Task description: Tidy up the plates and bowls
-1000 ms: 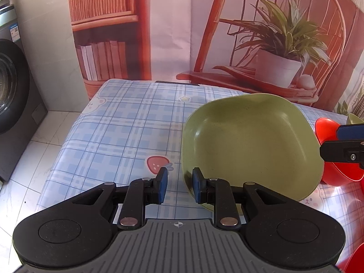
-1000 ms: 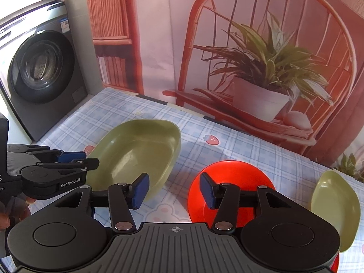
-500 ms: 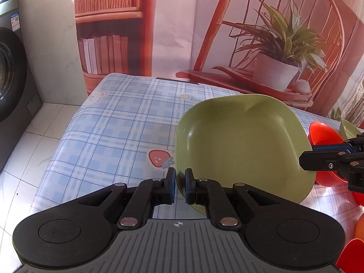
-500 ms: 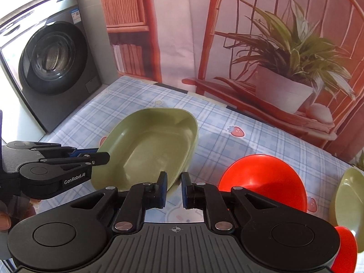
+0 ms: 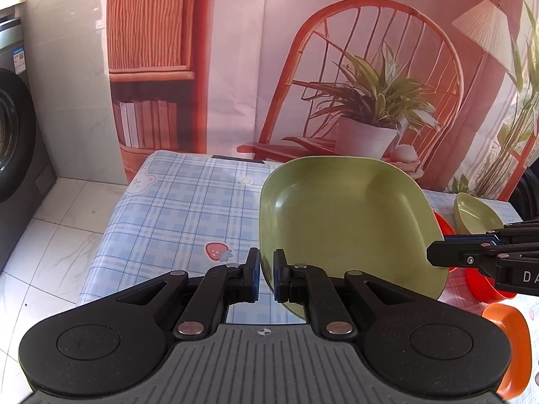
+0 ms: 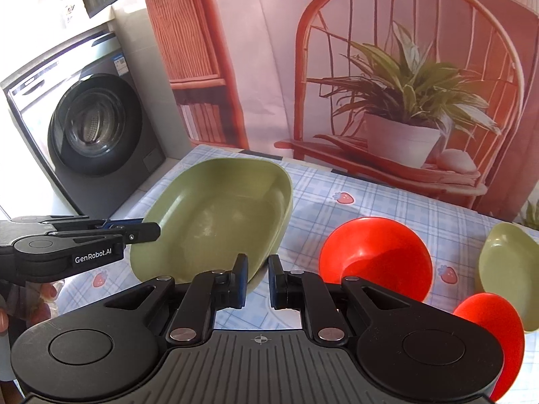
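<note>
While both claws pinch opposite rims of the green plate (image 5: 343, 222), left claw (image 5: 266, 277) and right claw (image 6: 257, 281) hold it tilted above the table (image 5: 175, 202) (checked cloth).

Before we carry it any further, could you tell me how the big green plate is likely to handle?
The big green plate keeps its shape while gripped only at its rim by the left tongs and right tongs, so it is probably rigid. Its matte, speckled surface suggests light plastic, unlikely to shatter. The rim is smooth, so it might slip from either grip.
</note>
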`<action>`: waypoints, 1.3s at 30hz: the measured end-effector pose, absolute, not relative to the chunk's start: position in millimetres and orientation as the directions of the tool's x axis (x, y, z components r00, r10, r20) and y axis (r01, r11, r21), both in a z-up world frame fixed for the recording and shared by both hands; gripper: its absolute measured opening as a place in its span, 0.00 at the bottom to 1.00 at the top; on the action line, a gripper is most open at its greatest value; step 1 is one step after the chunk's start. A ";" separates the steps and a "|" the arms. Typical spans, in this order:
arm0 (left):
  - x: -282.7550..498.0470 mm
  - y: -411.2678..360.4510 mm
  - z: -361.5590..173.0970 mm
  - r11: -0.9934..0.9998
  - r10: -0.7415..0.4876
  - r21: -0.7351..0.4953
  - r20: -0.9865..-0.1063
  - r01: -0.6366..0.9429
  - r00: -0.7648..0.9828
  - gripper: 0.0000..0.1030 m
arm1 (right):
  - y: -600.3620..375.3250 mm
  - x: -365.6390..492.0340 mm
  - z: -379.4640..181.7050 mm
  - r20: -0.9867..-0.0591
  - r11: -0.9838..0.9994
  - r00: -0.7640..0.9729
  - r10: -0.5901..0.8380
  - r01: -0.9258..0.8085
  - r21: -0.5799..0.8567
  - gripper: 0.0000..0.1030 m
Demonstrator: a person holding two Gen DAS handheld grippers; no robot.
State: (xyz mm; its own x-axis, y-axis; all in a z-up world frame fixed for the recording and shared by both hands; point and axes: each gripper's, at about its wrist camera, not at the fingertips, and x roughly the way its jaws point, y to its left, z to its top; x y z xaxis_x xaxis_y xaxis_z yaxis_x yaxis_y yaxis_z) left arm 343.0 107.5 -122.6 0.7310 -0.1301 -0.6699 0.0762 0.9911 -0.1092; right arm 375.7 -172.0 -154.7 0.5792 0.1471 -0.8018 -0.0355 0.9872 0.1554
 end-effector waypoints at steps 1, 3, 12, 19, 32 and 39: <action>337.8 101.8 -118.0 0.990 -0.137 -0.105 -0.667 0.089 0.733 0.08 | -175.2 369.1 -149.6 -0.796 0.987 0.588 0.144 -0.028 0.157 0.11; 330.3 92.1 -111.9 0.989 -0.148 -0.100 -0.663 0.110 0.734 0.08 | -182.6 355.0 -142.2 -0.785 0.987 0.605 0.134 -0.014 0.158 0.11; 290.1 17.1 -96.8 0.965 -0.238 -0.074 -0.660 0.253 0.713 0.08 | -239.7 273.2 -121.8 -0.749 0.978 0.661 0.047 0.122 0.169 0.10; 265.9 -53.7 -101.9 0.920 -0.319 -0.056 -0.683 0.388 0.657 0.09 | -289.6 201.4 -126.2 -0.742 0.949 0.670 -0.028 0.252 0.191 0.10; 236.0 -112.2 -144.9 0.859 -0.329 -0.002 -0.770 0.513 0.547 0.09 | -319.1 113.9 -156.4 -0.779 0.895 0.625 -0.048 0.374 0.244 0.10; 234.2 -113.5 -159.8 0.857 -0.290 0.025 -0.802 0.515 0.523 0.09 | -315.0 114.0 -166.4 -0.792 0.889 0.610 -0.025 0.376 0.262 0.10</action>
